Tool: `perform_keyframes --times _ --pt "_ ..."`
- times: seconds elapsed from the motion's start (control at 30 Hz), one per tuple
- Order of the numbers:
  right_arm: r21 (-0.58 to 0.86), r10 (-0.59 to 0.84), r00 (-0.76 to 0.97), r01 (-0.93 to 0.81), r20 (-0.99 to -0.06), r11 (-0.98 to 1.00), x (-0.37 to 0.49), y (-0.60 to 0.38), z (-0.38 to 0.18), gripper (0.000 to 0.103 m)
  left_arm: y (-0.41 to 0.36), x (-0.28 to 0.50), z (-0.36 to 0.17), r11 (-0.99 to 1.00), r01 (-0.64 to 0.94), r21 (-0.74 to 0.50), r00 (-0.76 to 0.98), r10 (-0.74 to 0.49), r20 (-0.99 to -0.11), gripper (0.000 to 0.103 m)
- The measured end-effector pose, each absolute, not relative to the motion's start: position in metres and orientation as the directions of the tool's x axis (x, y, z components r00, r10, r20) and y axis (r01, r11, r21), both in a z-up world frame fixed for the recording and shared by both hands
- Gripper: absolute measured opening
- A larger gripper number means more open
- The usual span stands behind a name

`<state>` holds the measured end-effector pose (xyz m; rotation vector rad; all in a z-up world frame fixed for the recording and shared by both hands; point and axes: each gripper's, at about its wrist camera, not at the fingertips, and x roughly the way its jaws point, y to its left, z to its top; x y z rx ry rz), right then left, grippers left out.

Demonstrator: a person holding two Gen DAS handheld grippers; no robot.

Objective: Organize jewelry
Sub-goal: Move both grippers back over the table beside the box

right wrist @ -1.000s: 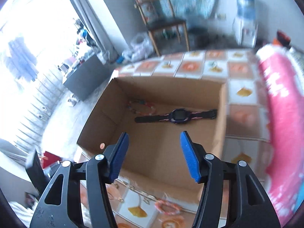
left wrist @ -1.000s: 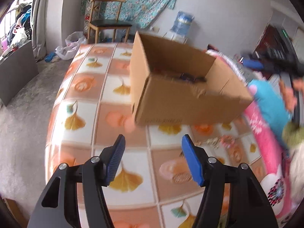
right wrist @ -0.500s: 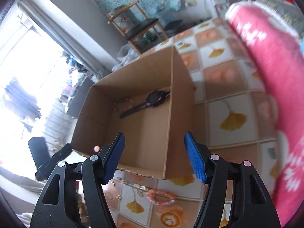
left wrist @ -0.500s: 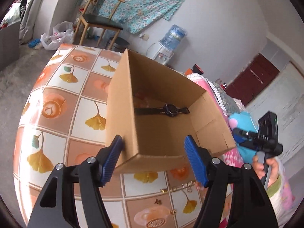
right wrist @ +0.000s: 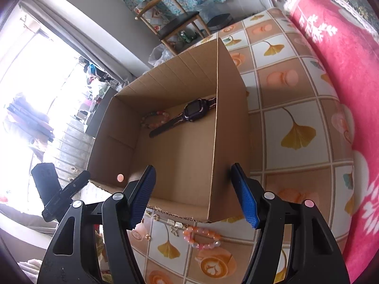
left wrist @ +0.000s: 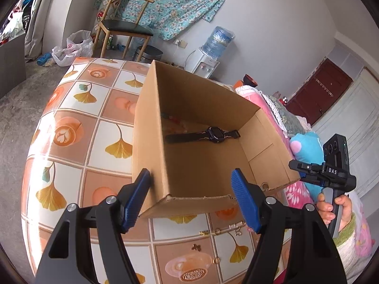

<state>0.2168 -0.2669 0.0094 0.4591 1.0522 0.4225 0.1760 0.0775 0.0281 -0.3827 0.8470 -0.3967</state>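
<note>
Pink bead bracelet [right wrist: 202,235] on tablecloth below spread right gripper [right wrist: 193,195] fingers, left gripper [left wrist: 190,201] fingers spread, empty

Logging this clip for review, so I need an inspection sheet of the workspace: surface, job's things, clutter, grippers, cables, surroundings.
Surface: table under a tiled ginkgo-leaf and coffee-cup print cover.
Job's things: open cardboard box holding a dark watch and a beaded bracelet; a pink bead bracelet and small gold pieces lie on the table in front of the box.
Clutter: nothing seen on the table beyond the jewelry.
Grippers: left gripper open, empty; right gripper open, empty, jaws around the box's near corner without touching.
Cables: nothing seen.
Surroundings: wooden chair, water dispenser, pink blanket.
</note>
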Motion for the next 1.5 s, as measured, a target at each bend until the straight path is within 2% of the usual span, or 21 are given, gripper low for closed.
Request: perform_keyframes --times 0.47,0.63,0.73,0.9,1.07,1.2,1.27,1.43,1.5 --pt "0.537 0.517 0.470 -0.103 -0.716 0.837 0.198 -0.271 0.011 0.063 0.074 0.153 0.026 0.860 0.207 -0.466 0.604 -0.487 -0.631 0.068" --pt "0.493 0.427 0.582 -0.052 -0.692 0.869 0.173 -0.291 0.028 0.063 0.085 0.135 0.034 0.883 0.193 -0.429 0.652 -0.442 -0.616 0.071" --pt "0.431 0.371 0.591 -0.044 -0.716 0.901 0.147 -0.288 0.029 0.066 0.088 0.116 0.031 0.885 0.197 -0.422 0.644 -0.441 -0.625 0.075" --pt "0.337 0.311 0.525 -0.048 -0.792 0.940 0.102 -0.264 0.004 0.076 0.058 0.079 -0.003 0.908 0.239 -0.345 0.533 -0.420 -0.735 0.077" --pt "0.202 0.198 0.426 -0.035 -0.883 0.979 0.078 -0.239 -0.042 0.076 0.020 0.060 -0.039 0.939 0.272 -0.211 0.445 -0.317 -0.837 0.077" --pt "0.110 0.128 0.398 -0.070 -0.908 0.992 0.075 -0.221 -0.067 0.077 0.006 0.059 -0.049 0.950 0.284 -0.130 0.439 -0.249 -0.863 0.077" --pt "0.063 0.093 0.406 -0.086 -0.909 0.994 0.076 -0.215 -0.074 0.081 0.003 0.060 -0.051 0.955 0.281 -0.089 0.453 -0.214 -0.866 0.078" --pt "-0.019 0.040 0.430 -0.132 -0.902 0.991 0.078 -0.203 -0.081 0.092 0.000 0.064 -0.057 0.963 0.268 -0.019 0.459 -0.145 -0.876 0.094" --pt "-0.029 0.035 0.431 -0.139 -0.902 0.990 0.077 -0.200 -0.083 0.095 0.001 0.064 -0.059 0.963 0.270 -0.002 0.457 -0.129 -0.880 0.098"
